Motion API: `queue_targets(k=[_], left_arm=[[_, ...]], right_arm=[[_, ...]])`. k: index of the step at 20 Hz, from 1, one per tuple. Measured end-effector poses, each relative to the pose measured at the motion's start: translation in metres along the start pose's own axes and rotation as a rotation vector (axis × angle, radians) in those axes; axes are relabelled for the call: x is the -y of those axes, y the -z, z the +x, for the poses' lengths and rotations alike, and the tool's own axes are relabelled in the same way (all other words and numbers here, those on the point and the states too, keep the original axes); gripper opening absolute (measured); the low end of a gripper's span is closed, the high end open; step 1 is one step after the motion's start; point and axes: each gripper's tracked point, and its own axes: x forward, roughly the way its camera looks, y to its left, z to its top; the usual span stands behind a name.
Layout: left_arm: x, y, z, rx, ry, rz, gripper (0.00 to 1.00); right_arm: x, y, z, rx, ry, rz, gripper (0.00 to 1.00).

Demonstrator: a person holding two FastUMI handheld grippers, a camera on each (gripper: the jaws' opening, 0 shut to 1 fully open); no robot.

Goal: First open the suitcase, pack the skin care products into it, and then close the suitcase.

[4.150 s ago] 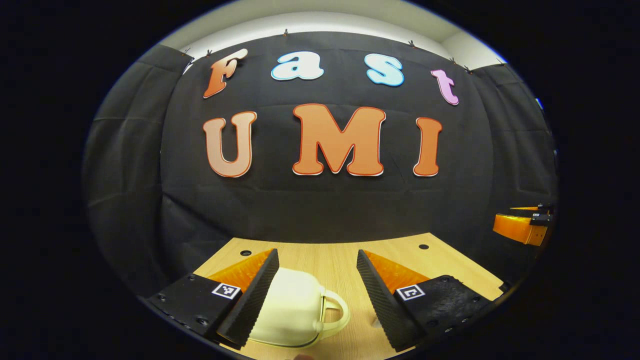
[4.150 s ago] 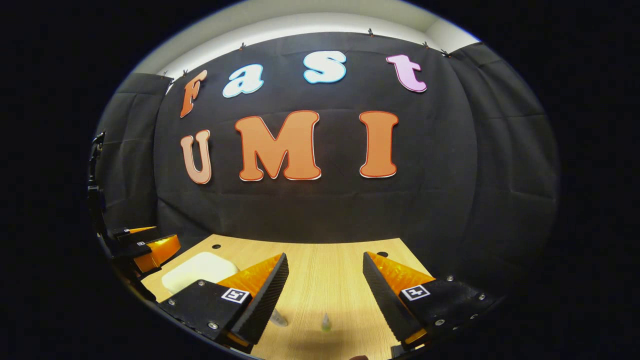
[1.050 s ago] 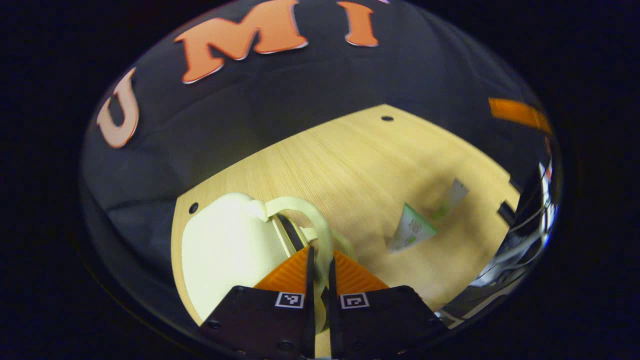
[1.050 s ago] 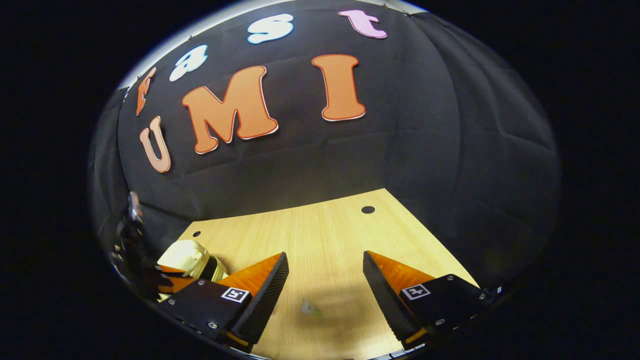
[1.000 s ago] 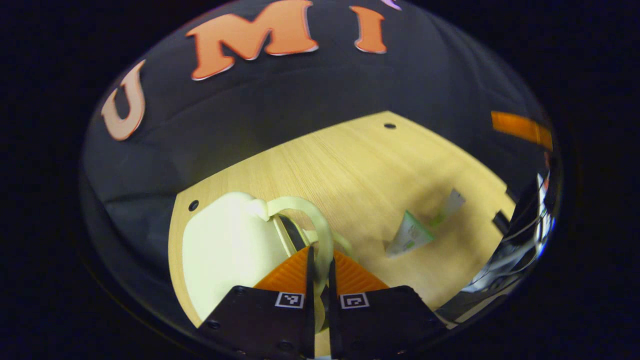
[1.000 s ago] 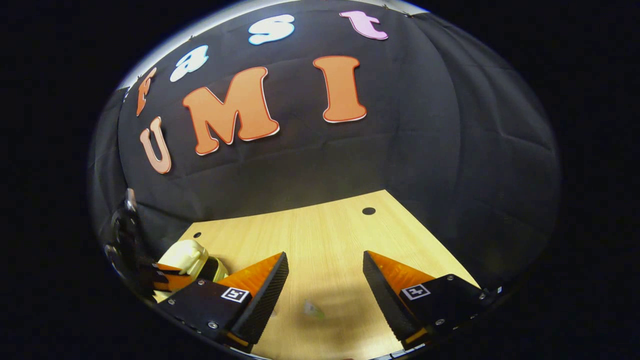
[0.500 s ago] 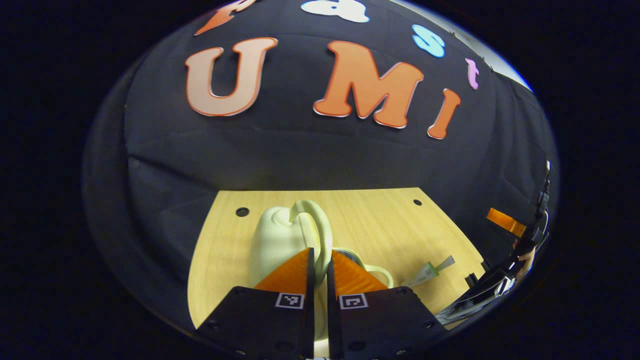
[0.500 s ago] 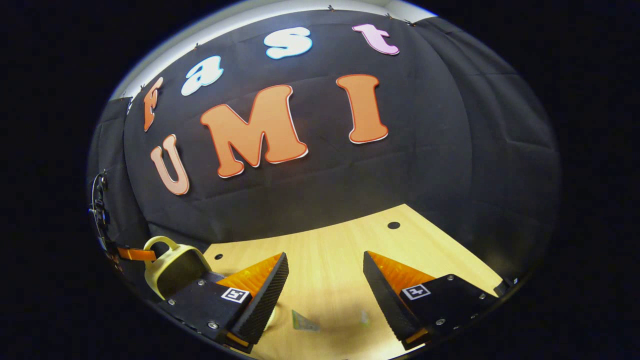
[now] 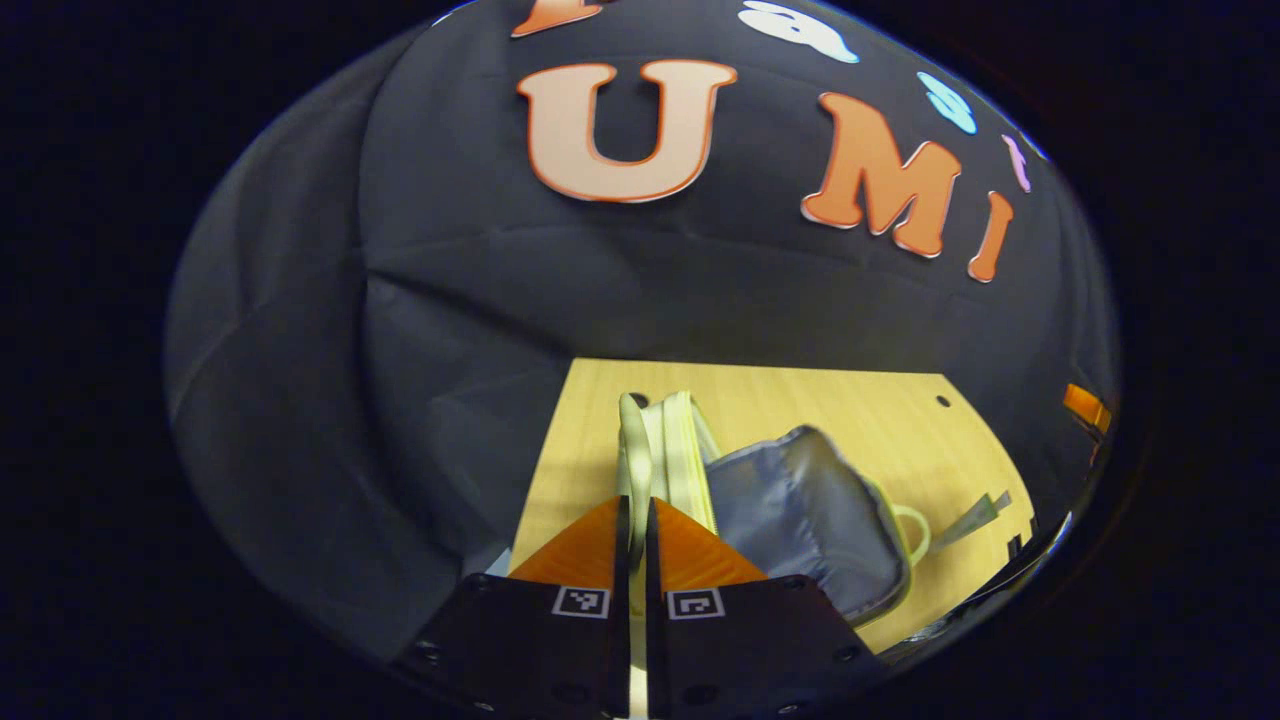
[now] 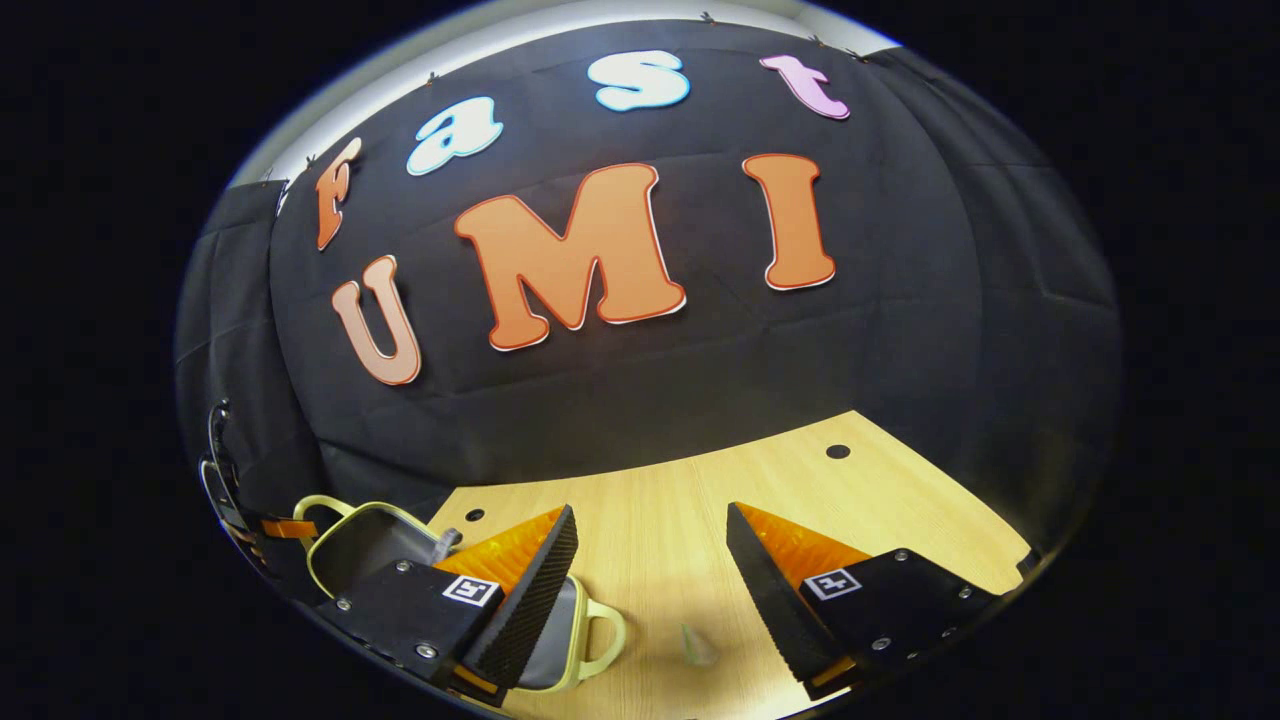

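Observation:
The small cream suitcase (image 9: 682, 450) lies open on the wooden table, its grey lining (image 9: 800, 505) facing up. My left gripper (image 9: 633, 508) is shut on the lid's cream handle (image 9: 627, 440) and holds the lid raised, edge-on. In the right gripper view the raised lid (image 10: 365, 545) stands at lower left, with the left gripper (image 10: 268, 528) at its handle. The lower half's handle (image 10: 603, 640) pokes out beside my left finger. My right gripper (image 10: 650, 585) hovers open over the table. A small skin care tube (image 10: 695, 645) lies just below it. A tube (image 9: 975, 510) lies right of the case.
The light wooden table (image 10: 700, 500) has small round holes near its back corners. The black cloth wall stands close behind it. The right gripper's edge (image 9: 1085, 408) shows at the far right of the left gripper view.
My left gripper has swung the lid up and over by its handle, so the case went from a narrow gap to wide open. The right gripper stayed open and drifted slightly.

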Motion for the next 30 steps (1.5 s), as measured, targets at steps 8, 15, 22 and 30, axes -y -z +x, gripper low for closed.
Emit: queue_targets(k=[8, 15, 22, 30], left_arm=[[-0.084, 0.1, 0.058, -0.161, -0.065, -0.046, 0.07], [-0.103, 0.157, 0.096, -0.242, -0.069, -0.134, 0.07], [-0.113, 0.151, 0.087, -0.22, -0.162, -0.061, 0.66], [-0.028, 0.031, 0.028, 0.06, -0.17, 0.047, 0.99]], right_arm=[[-0.024, 0.016, -0.011, -0.032, 0.008, -0.061, 0.95], [-0.016, 0.028, -0.022, -0.068, 0.05, -0.085, 0.95], [-0.001, 0.032, -0.03, -0.069, 0.08, -0.091, 0.95], [0.035, 0.032, -0.029, -0.048, 0.111, -0.117, 0.95]])
